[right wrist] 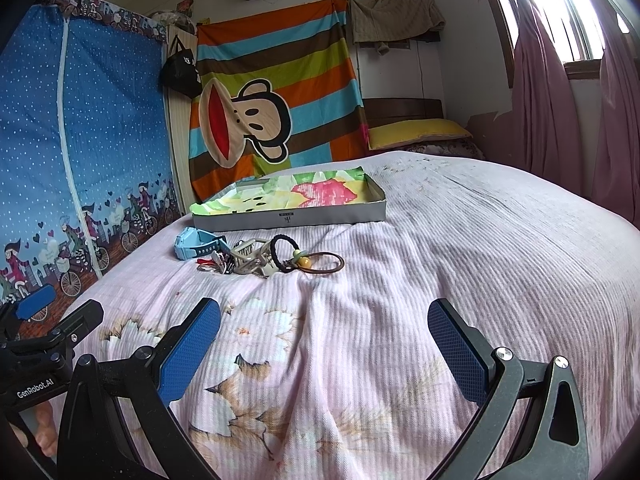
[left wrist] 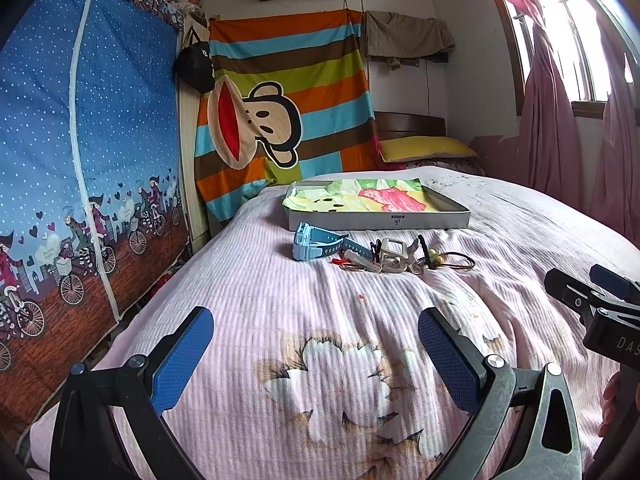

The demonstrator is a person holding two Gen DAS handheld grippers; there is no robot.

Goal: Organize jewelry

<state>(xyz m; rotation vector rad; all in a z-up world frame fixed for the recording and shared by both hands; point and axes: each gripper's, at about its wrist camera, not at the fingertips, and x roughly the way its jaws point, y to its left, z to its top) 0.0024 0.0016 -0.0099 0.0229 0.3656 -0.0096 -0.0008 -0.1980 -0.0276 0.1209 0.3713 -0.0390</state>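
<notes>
- Blue watch (left wrist: 316, 240) + tangled jewelry pile (right wrist: 276, 260) lie on bedspread (right wrist: 480, 260), just before tray (right wrist: 288, 218).
- Left gripper (left wrist: 316, 360), right gripper (right wrist: 324, 356): both wide open, empty.
- Take one piece at a time (pile's tangled), low approach.

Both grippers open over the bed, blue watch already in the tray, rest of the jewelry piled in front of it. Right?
Not quite: the blue watch lies on the bedspread in front of the tray, at the pile's left end, as the left wrist view shows. Left gripper and right gripper are open.
</notes>
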